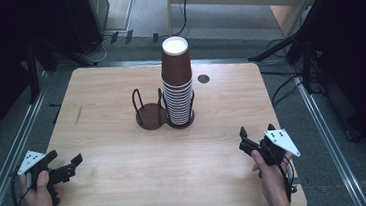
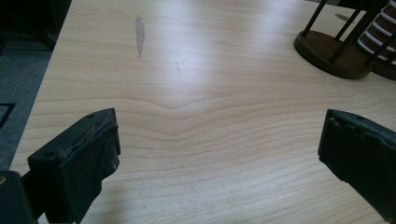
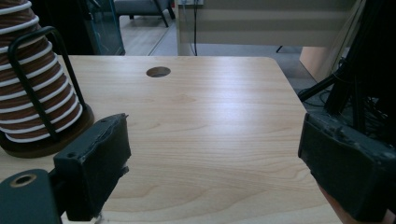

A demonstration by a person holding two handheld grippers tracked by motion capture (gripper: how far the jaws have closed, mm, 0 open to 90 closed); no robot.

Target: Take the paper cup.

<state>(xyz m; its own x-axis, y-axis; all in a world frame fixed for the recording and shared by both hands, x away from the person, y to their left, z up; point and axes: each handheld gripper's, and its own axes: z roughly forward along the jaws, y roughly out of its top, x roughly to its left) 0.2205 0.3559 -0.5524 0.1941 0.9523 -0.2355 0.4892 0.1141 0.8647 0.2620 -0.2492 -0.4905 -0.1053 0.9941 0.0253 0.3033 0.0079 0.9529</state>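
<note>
The left gripper [image 2: 219,154] holds its black jaws wide apart over bare desk [image 2: 201,93]. A grey smear [image 2: 139,30] lies near the desk's far left edge. An empty holder [image 2: 332,53] stands at upper right, cups [image 2: 380,32] just beside it.

- left claw [image 1: 67,164]: black body, grey three-cornered plate with dark dots, black cable trailing
- right claw [image 1: 257,132]: same build
- jaw pads: black, worn, ragged edges
- forearms bare
</note>
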